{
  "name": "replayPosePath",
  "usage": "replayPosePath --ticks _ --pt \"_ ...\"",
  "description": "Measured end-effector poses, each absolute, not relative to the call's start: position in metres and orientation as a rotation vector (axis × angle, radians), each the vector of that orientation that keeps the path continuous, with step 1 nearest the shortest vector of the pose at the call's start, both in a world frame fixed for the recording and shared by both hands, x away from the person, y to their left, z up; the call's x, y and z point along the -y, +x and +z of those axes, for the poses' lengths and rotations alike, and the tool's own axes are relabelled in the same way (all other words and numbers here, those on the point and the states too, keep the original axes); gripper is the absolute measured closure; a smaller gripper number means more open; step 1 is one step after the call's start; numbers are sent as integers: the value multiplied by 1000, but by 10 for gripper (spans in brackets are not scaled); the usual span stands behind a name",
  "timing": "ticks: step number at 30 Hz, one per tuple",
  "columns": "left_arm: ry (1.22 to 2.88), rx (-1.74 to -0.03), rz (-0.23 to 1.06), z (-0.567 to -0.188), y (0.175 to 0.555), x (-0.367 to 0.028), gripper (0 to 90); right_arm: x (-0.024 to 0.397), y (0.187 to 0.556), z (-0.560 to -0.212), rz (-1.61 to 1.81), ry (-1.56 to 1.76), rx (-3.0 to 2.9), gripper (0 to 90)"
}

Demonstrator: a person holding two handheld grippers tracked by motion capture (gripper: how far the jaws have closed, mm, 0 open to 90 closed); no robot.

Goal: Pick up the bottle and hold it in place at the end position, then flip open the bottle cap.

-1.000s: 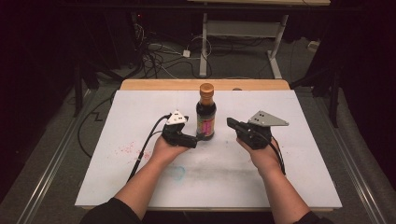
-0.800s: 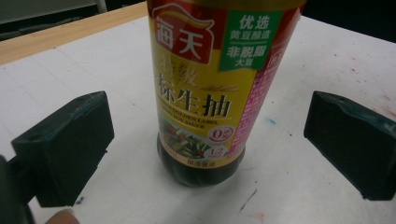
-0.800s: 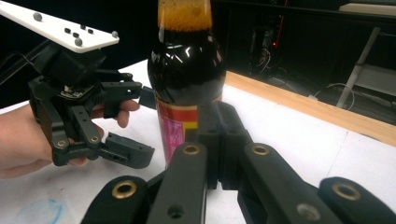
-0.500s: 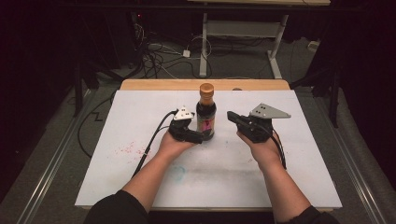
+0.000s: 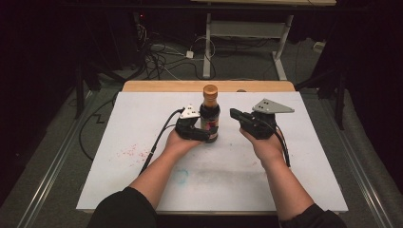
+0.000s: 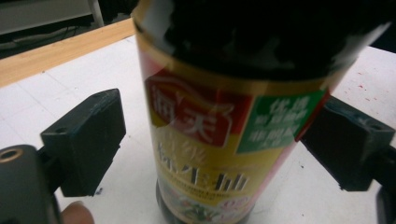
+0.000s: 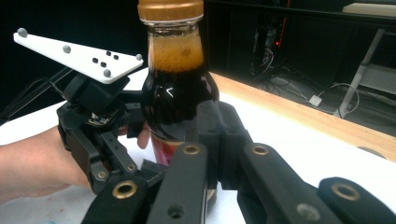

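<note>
the sauce bottle (image 5: 210, 114) stands on the white bench (image 5: 119, 123). your left gripper (image 5: 202, 134) has its fingers spread around the bottle, not squeezing. your right gripper (image 5: 236, 114), beside it, is closed on nothing.

A lab or recording studio: black curtains all round, tangled black cables (image 5: 161, 57) on grey carpet, a white-legged workbench (image 5: 247, 33) behind, and a white-covered wooden surface (image 5: 142, 128) stained with ink.

Left gripper (image 5: 205, 133) gapes (forearms angled inward); right gripper (image 5: 236, 114) unclear.
</note>
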State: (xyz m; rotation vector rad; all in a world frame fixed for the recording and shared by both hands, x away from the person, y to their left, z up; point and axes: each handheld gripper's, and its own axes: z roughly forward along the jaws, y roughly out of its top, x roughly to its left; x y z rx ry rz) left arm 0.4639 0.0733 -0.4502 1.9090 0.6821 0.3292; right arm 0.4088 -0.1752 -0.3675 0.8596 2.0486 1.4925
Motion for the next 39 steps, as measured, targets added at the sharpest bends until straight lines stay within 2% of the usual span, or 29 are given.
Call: replayPosePath --ticks 7,11,26,39 --pt "1897 -655 302 -449 463 -72 157 168 412 -364 1497 856 -2063 900" --pt "1889 -664 305 -448 463 -73 259 165 412 -362 1494 847 -2067 900" --pt "1904 -661 313 -447 461 -73 268 161 415 -351 1510 818 -2075 900" --pt "1892 -650 339 -450 460 -73 281 153 417 -325 1509 794 -2103 900"
